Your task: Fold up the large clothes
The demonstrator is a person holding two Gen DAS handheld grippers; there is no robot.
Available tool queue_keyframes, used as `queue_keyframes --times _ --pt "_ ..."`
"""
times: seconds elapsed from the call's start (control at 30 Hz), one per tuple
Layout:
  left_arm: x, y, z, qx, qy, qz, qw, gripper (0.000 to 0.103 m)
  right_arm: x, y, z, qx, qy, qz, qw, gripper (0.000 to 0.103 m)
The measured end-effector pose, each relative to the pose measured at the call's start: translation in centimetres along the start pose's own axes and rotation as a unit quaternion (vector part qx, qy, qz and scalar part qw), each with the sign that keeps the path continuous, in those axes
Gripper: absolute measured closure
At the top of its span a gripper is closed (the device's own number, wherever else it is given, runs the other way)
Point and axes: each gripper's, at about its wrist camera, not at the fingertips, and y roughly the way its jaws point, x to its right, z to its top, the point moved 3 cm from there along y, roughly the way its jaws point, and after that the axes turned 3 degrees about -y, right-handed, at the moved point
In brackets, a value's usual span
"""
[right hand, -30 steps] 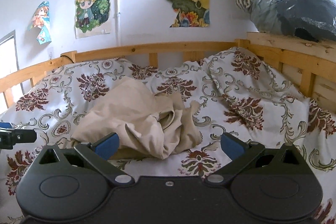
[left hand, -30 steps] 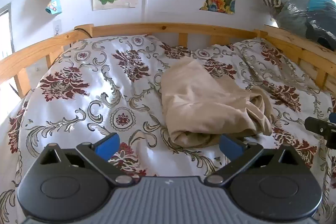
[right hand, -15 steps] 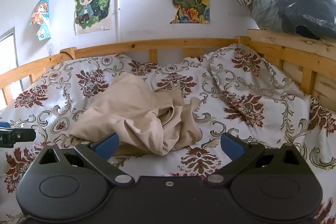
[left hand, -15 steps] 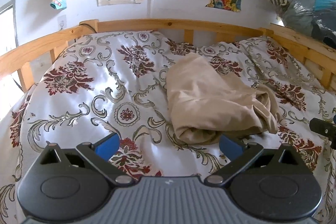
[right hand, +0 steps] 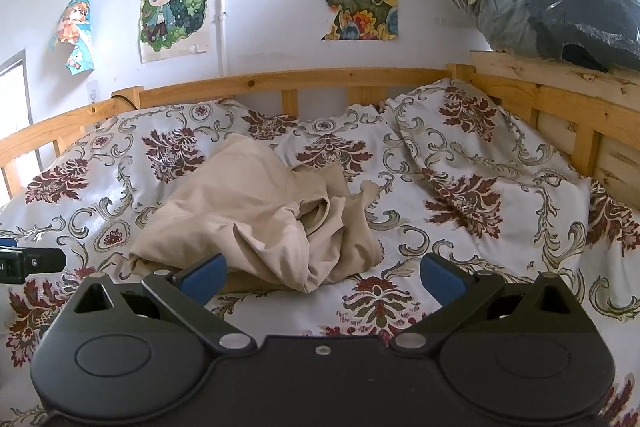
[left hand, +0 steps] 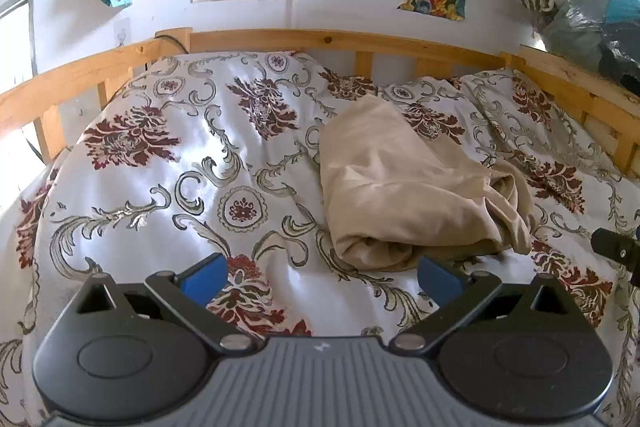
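A crumpled beige garment [left hand: 408, 195] lies on the flowered bedspread [left hand: 168, 187]. The left gripper [left hand: 322, 277] and right gripper [right hand: 322, 273] hover near it, fingers spread wide, holding nothing.

Bedroom: wooden bed [left hand: 328, 41], wall posters [right hand: 174, 7]

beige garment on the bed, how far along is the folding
Nothing looks done: the beige garment lies in a rumpled heap on the floral bedspread, with no neat folds. Nothing is in hand: the left gripper and right gripper are both open and empty, short of the cloth. Spreading it flat and every fold remain.
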Motion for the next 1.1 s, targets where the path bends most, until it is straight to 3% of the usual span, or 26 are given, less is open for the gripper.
queue_keyframes --times 0.67,1.1 --pt "-0.4 0.63 -0.28 -0.024 -0.02 0.001 0.9995 0.001 -0.03 0.47 -0.32 -0.011 0.004 0.008 1.0 0.001" --pt "-0.15 0.4 -0.38 -0.017 -0.007 -0.006 0.9998 0.001 0.07 0.72 -0.49 -0.017 0.004 0.008 1.0 0.001"
